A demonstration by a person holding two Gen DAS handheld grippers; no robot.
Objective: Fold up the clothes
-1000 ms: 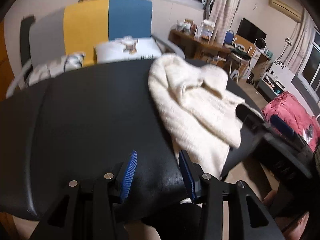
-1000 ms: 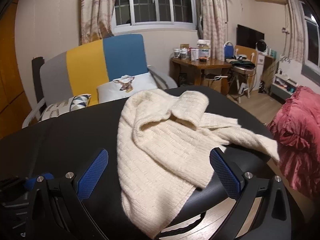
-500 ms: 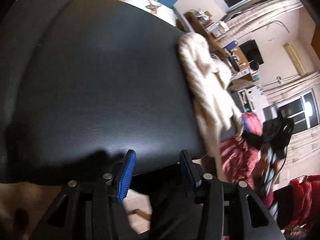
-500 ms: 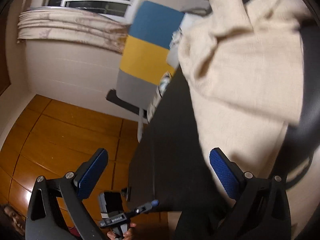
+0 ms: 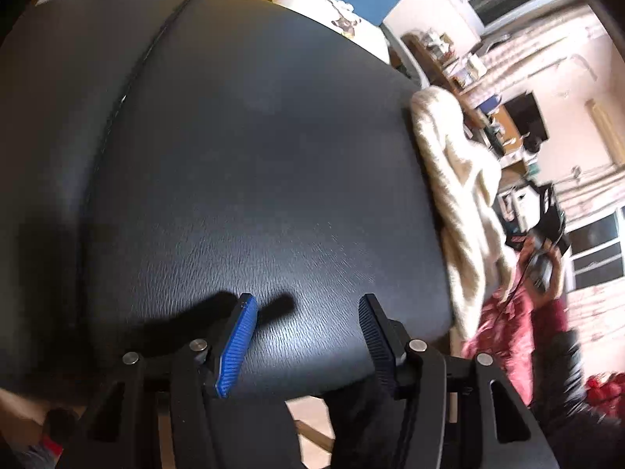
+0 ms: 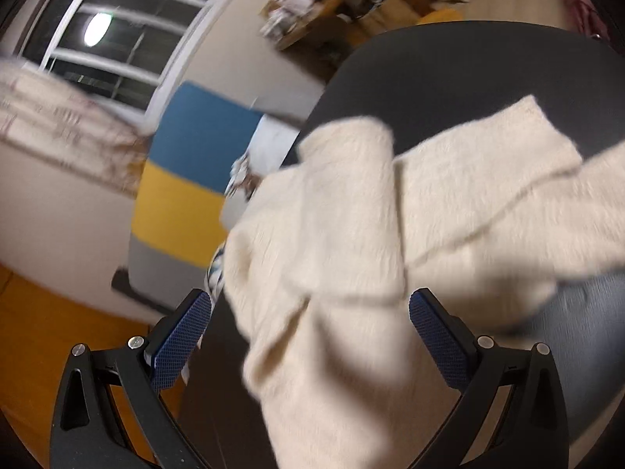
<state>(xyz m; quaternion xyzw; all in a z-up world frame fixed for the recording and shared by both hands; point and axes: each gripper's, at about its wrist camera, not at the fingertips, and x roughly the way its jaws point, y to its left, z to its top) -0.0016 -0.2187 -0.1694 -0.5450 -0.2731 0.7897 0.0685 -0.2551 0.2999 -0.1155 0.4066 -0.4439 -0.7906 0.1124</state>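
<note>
A cream knitted sweater lies crumpled on the black leather table, one sleeve stretched to the right. My right gripper hovers open just above the sweater, blue pads wide on either side of it, nothing held. In the left wrist view the same sweater drapes over the table's right edge. My left gripper is open over bare black leather near the front edge, well to the left of the sweater. The right gripper shows in a hand beyond the sweater.
A chair with grey, yellow and blue panels and a white cushion stands behind the table. A wooden desk with clutter is at the back. Red bedding lies off the table's right side. Orange wood floor shows below.
Both views tilted sharply. My right gripper swung in close over the sweater, which now fills its view. My left gripper dropped nearer the bare table top, pads spread a little wider.
</note>
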